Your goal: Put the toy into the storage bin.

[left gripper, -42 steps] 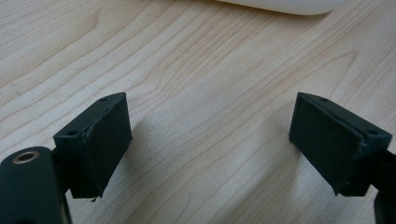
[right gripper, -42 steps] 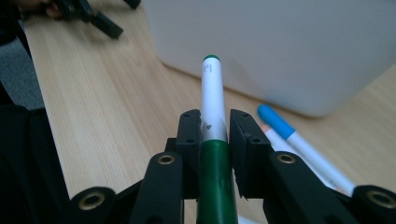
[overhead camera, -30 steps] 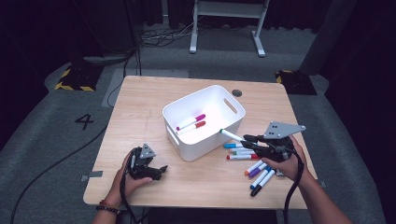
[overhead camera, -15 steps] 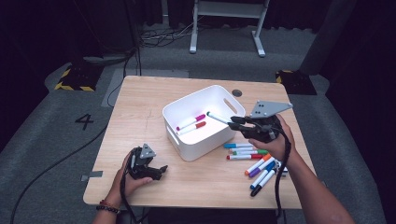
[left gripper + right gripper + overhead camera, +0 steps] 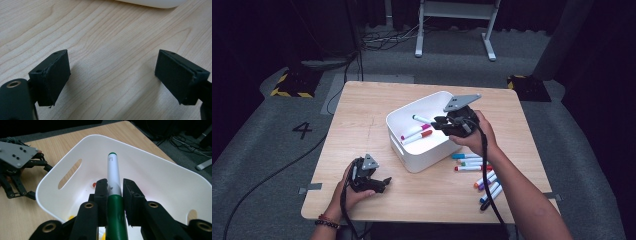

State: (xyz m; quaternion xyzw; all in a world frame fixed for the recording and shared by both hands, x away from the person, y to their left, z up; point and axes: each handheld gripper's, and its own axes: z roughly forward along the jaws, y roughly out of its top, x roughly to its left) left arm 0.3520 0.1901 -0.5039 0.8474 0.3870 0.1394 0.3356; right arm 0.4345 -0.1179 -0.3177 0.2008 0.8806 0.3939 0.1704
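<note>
Table lit from above, surroundings dark, frames slightly soft.

Table (image 5: 105, 50): pale wood, visible grain, matt. Bin (image 5: 160, 177): smooth glossy white plastic. Marker (image 5: 113, 182): smooth plastic. Gripper pads (image 5: 53, 75): matt black, rubbery-looking.

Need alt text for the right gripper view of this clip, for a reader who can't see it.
The right tool is shut on a green-capped white marker, held over the open white bin. The left tool rests on the wooden table beyond the bin's slotted end.
</note>
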